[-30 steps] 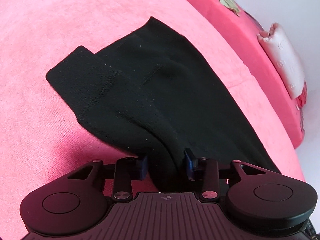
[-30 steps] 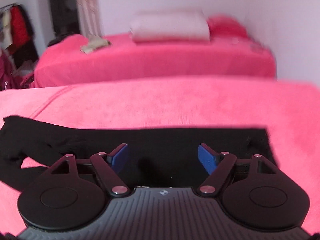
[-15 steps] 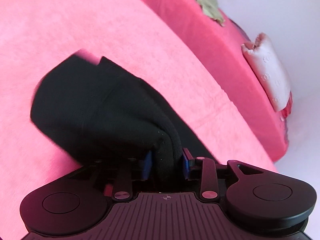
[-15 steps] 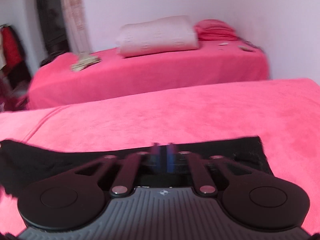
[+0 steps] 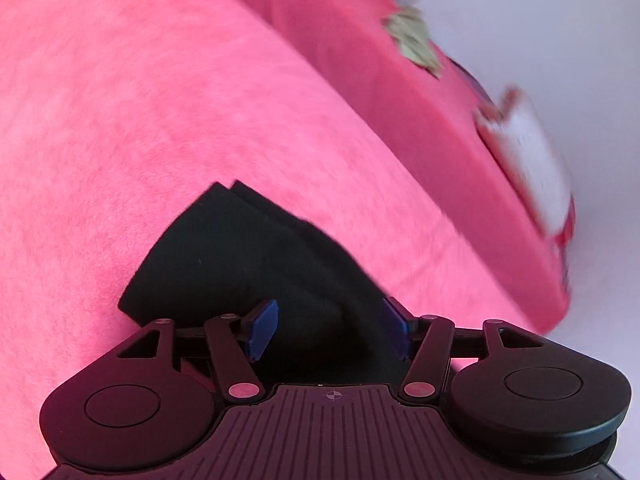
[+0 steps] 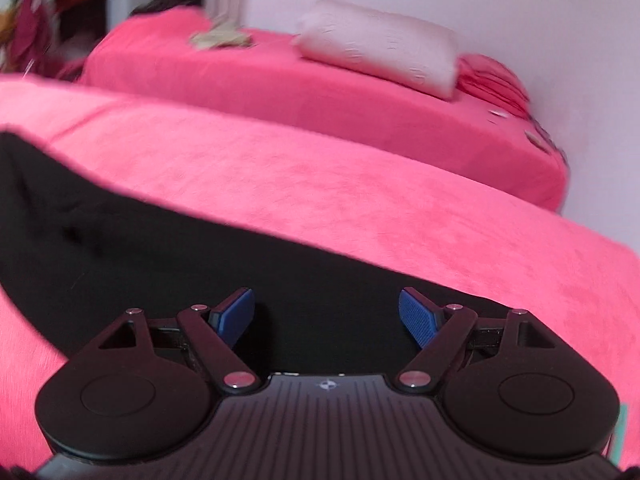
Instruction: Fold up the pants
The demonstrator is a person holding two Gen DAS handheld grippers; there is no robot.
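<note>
From the left wrist view, the left gripper [image 5: 328, 330] has its blue-padded jaws spread as wide as they go. A raised fold of the black knit pants [image 5: 248, 264] sits in the gap, and the right-hand pad is at the fabric's edge with no squeeze visible. The garment's near part is hidden under the gripper body. It lies bunched on the bright pink plush bedcover [image 5: 140, 120], two layered corners showing at its far end.

From the right wrist view, the right gripper [image 6: 328, 316] is opening its jaws above the pants [image 6: 160, 256], pads clear of the cloth. The black fabric stretches leftward as a long band, blurred, its left end cut off.
</note>
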